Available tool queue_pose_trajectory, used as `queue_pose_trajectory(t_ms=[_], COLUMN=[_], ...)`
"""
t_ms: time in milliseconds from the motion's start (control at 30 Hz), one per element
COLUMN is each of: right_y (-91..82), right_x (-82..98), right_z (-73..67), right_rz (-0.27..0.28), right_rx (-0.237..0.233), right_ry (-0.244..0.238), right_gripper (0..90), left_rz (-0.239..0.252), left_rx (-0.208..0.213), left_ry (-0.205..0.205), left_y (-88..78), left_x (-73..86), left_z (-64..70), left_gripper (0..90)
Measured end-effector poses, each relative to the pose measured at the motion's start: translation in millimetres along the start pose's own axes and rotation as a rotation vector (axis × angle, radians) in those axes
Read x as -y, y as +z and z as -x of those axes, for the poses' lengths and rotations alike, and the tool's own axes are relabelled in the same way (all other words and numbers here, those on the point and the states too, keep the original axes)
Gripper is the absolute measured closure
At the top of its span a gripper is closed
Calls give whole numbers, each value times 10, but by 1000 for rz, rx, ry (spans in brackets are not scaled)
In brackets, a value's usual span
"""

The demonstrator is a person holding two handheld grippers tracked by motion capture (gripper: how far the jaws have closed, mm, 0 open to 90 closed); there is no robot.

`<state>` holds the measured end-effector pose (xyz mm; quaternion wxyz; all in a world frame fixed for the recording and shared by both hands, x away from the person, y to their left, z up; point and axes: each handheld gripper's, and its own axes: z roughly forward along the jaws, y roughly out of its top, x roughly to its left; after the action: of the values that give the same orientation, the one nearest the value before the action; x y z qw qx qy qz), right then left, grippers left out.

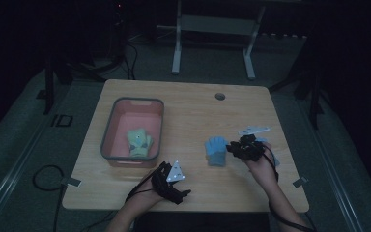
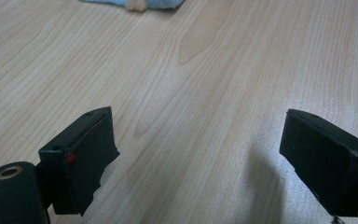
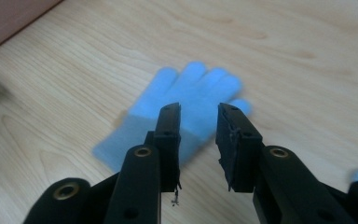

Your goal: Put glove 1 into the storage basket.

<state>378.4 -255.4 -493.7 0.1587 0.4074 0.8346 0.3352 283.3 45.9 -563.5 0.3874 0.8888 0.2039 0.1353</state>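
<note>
High view: my right hand reaches in from the near right edge of the table, forearm angled toward the far left, and carries my right gripper just beside the right side of the blue glove. The glove lies flat on the table right of centre, fingers pointing far, cuff near. My left hand rests at the near edge, left of centre, with my left gripper pointing toward the far right; it sits just near of the pink bin, which stands on the left half of the table and holds a pale green glove.

Right gripper view: my right jaws stand a small gap apart, released, with nothing between them. They hang above the blue glove, over the line where the light blue fingers part meets the greyer cuff. The picture is somewhat blurred. A corner of the pink bin shows at far left.

Left gripper view: my left jaws stand wide apart, released, low over bare table, gripping nothing. An edge of the blue glove appears at the far side, well apart from the jaws.
</note>
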Motion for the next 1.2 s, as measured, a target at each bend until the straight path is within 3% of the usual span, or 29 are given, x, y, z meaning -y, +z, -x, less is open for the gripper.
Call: queue_pose_trajectory(t_ms=[333,600,667,800,867,1100,1167,1200], right_y=[-231,-322,-327,-324,-297,-176,-151,-140], right_x=[102,269,292,415,471,641,677,689], right_z=[385,759,798,965,1040,1263,1305,1309], right_rz=[12,24,23,-31,-66,-147,-152,-148], right_rx=[21,-28,-28,-31,-10,38,28,27], right_ry=[-17,-10,-12,-47,-55,-52,-40,-56], right_gripper=[701,682,682,654,655,640,634,634], left_rz=[8,1,0,6,5,1,3,3], left_rx=[8,6,3,6,4,3,10,7], left_ry=[-2,2,3,-5,-5,-2,-10,-11], left_y=[-9,-1,0,-7,-8,-8,-9,-9], left_x=[7,10,9,8,10,13,15,17], left_z=[-6,0,2,-5,-4,-12,-16,-16], left_gripper=[108,108,108,108,108,108,108,108])
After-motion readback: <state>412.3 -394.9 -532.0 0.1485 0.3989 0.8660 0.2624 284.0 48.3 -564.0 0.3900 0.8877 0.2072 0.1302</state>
